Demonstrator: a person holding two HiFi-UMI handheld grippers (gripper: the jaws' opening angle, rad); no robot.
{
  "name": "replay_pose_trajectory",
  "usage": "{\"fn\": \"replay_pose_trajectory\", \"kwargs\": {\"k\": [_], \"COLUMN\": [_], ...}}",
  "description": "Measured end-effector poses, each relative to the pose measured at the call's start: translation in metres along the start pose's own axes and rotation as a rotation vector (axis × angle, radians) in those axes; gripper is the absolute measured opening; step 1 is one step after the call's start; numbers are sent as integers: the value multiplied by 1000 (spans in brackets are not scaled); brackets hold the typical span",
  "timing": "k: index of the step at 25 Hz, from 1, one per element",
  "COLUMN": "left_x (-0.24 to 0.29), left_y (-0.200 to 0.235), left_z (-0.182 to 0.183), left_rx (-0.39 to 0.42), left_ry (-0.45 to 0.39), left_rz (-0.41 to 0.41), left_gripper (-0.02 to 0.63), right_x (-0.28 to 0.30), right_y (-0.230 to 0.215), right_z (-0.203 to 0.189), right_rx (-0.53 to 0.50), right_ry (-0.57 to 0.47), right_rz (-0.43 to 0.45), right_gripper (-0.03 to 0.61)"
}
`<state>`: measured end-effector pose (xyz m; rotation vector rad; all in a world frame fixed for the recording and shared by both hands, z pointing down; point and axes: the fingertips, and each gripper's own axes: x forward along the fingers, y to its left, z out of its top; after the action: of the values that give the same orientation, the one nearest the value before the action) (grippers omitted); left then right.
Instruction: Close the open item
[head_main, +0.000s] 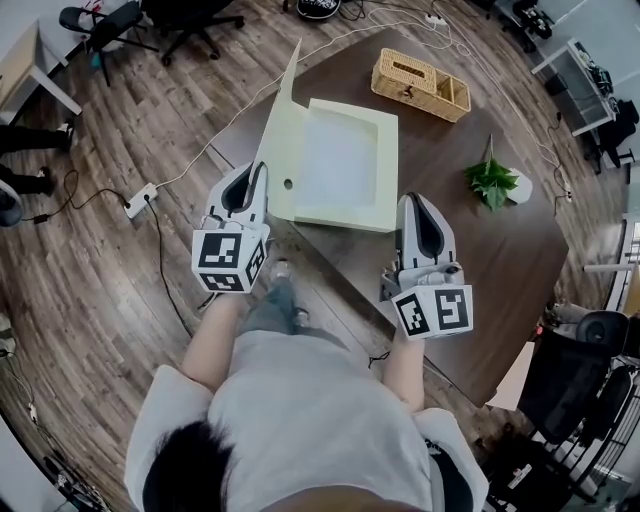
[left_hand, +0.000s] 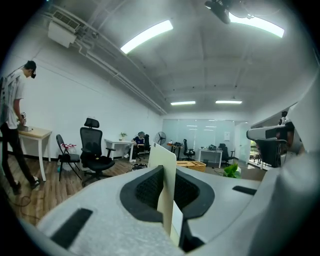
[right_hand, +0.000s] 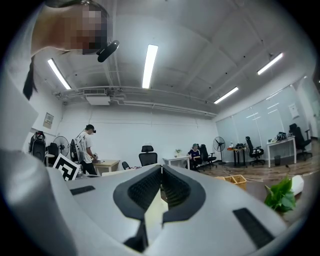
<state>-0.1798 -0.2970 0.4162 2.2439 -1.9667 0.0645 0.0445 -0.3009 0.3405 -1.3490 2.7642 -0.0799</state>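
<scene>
A pale yellow flat box (head_main: 385, 170) lies open on the dark brown table (head_main: 500, 270). Its lid (head_main: 280, 120) stands up along the left side. My left gripper (head_main: 255, 172) is shut on the near edge of that lid. In the left gripper view the cream lid panel (left_hand: 165, 167) sits upright, pinched between the black pads of the left gripper (left_hand: 168, 181). My right gripper (head_main: 416, 202) hovers just right of the box's near right corner. In the right gripper view the right gripper (right_hand: 161, 171) has its tips together, with nothing seen held.
A wicker basket (head_main: 420, 85) stands at the table's far side, and a small green plant (head_main: 492, 183) at the right. A power strip (head_main: 140, 200) with cables lies on the wood floor to the left. Office chairs (head_main: 190, 25) stand beyond.
</scene>
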Motion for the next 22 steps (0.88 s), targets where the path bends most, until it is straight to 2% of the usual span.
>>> {"fn": "replay_pose_trajectory", "kwargs": {"k": [6,12,19,22], "left_x": [11,29,50,60], "left_y": [-26,-66,-119,-145], "left_z": [3,-4,-25,-41], "left_rx": [74,-13,3,37], "left_ry": [53,83,150,190], "left_rz": [-74,-217,-357,-421], "left_gripper": [15,14,14,15], "right_x": [-4,-14,-26,-32], "right_y": [-9,-25,-44,-53], "right_z": [-1,-1,1,1], "right_rx": [3,6,9,10], "right_ry": [2,-2,-4,-3], "right_rz": [-26,-65,-116,-138], "right_gripper": [14,14,14,14]}}
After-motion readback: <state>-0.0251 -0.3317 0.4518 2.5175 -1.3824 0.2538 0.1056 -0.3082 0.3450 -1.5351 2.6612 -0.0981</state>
